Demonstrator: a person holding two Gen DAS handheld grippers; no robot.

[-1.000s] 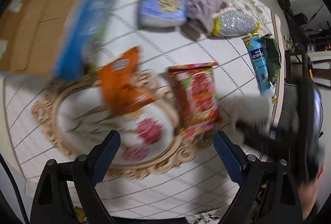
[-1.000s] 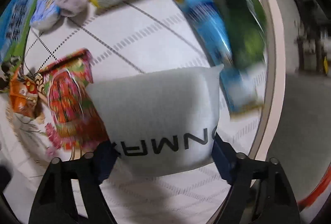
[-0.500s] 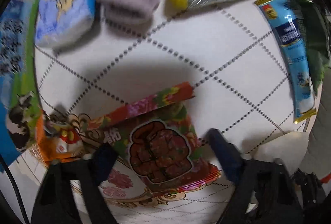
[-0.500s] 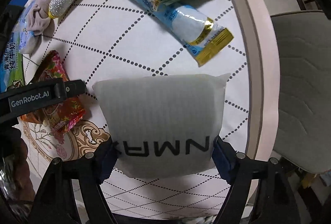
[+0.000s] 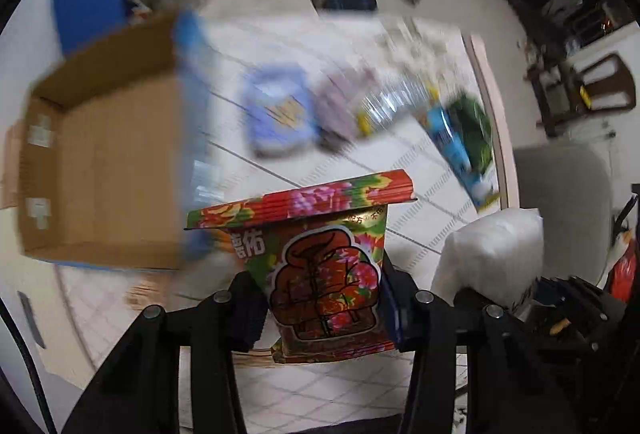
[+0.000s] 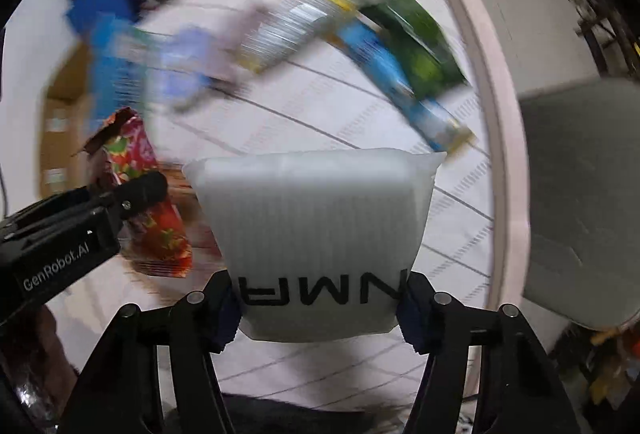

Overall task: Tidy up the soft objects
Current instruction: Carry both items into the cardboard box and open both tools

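Observation:
My left gripper (image 5: 320, 310) is shut on a red floral snack packet (image 5: 320, 266) and holds it lifted above the table; the packet also shows in the right wrist view (image 6: 140, 193). My right gripper (image 6: 320, 310) is shut on a white padded pouch (image 6: 320, 230) with black letters, held above the table; the pouch shows at the right of the left wrist view (image 5: 492, 258). An open cardboard box (image 5: 100, 173) stands at the left.
On the white checked table (image 5: 360, 169) lie a pale blue tissue pack (image 5: 278, 113), a mauve cloth (image 5: 336, 105), a silver packet (image 5: 396, 97), a blue tube packet (image 6: 384, 69) and a green packet (image 6: 416, 41). A grey chair (image 6: 580, 193) stands at the right.
My left gripper has closed on the floral packet and lifted it off the table, swinging up so the box shows. My right gripper still holds the white pouch.

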